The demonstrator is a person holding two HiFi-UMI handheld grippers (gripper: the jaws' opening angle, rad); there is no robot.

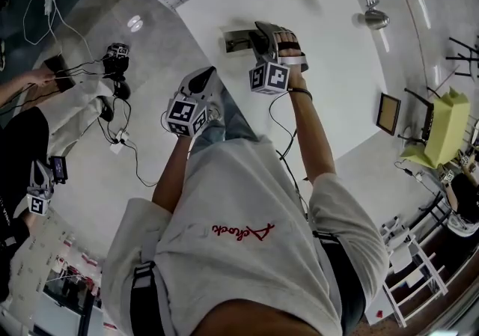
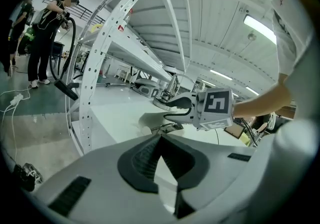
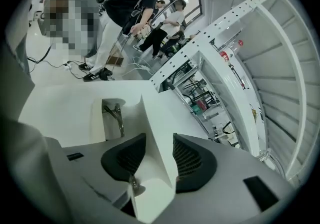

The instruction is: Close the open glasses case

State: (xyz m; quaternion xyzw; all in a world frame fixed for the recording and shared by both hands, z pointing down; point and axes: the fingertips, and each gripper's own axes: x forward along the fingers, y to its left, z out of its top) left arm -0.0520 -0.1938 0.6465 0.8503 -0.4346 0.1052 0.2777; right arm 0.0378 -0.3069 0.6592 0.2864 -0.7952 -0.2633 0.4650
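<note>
The white hard-shell glasses case (image 1: 239,40) lies open on the white table (image 1: 329,72), close to its near edge, with thin metal-framed glasses (image 3: 116,117) in its tray and its lid raised upright. The right gripper (image 3: 159,155) is positioned at the case with its jaws released and spread wide; the raised lid stands between the two dark ribbed pads (image 3: 192,160). The left gripper (image 2: 160,140) is held just off the table edge, beside the right one, with its jaws clenched tip to tip on nothing.
</note>
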